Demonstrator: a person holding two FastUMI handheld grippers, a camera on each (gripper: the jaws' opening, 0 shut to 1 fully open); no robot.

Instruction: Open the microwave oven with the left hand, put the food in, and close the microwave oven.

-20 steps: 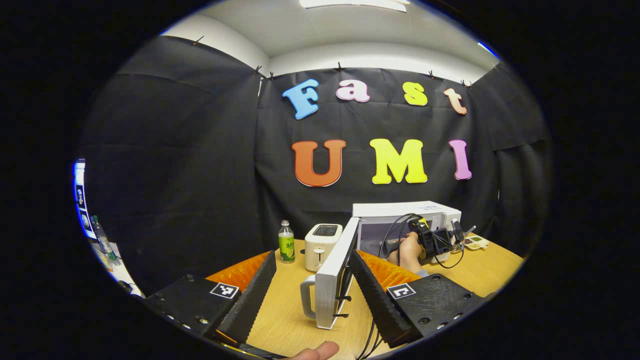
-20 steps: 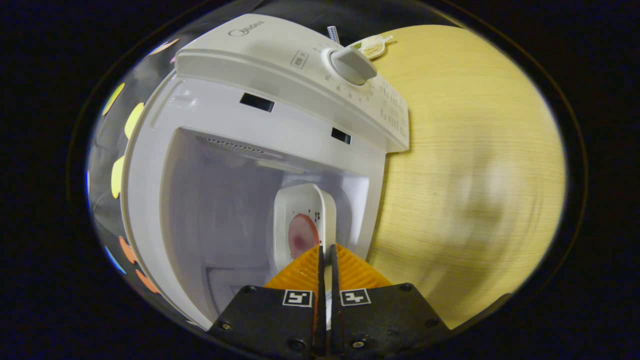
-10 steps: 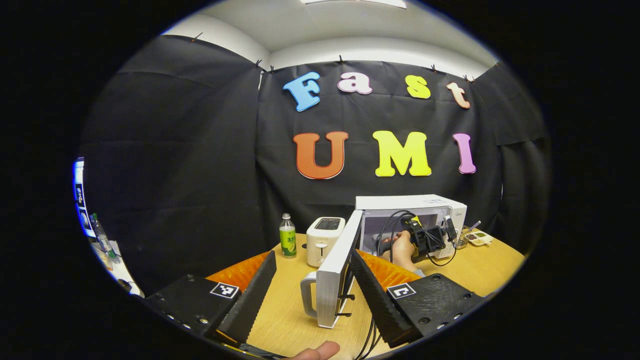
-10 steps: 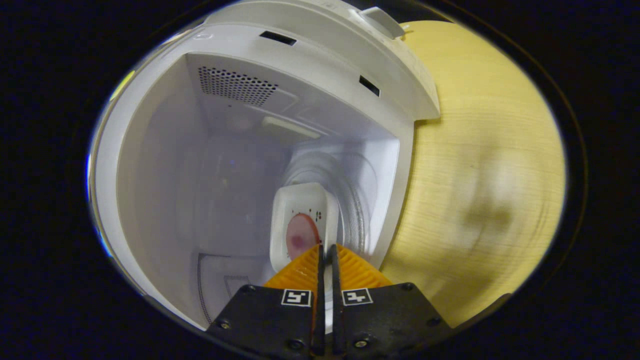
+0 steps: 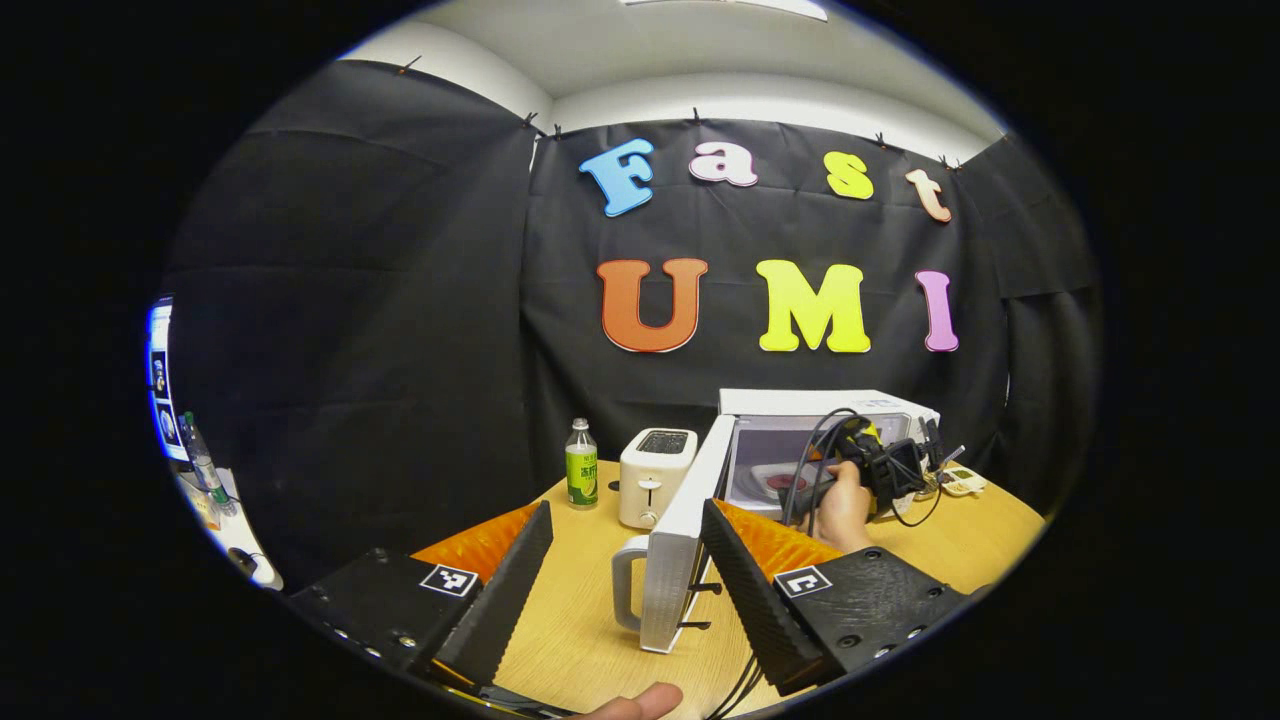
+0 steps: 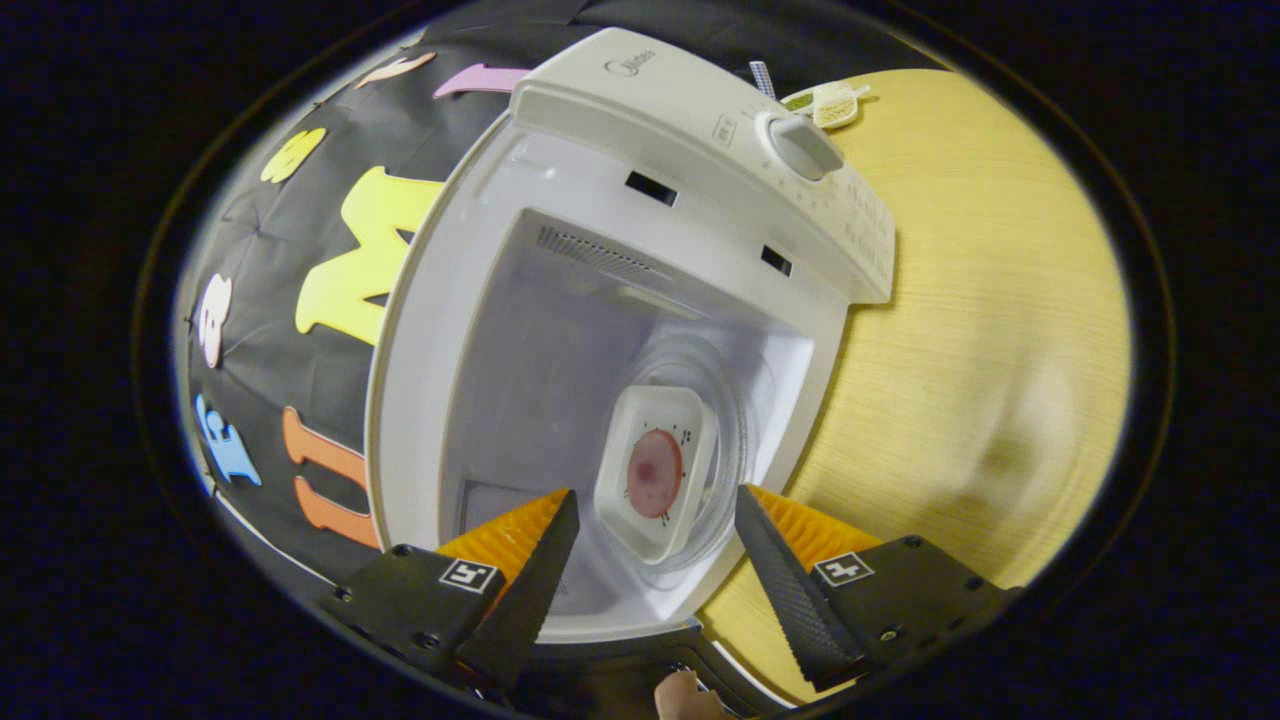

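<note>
Both tongs [image 6: 650, 545] wide apart, holding nothing

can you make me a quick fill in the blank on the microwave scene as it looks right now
1. The microwave door stands ____.
2. The white dish holding the food rests inside the ____.
3. The fingers of the right gripper are ____, not touching the dish.
4. On the table, the bottle stands beside the ____.

Missing words: open; microwave; open; toaster
</note>
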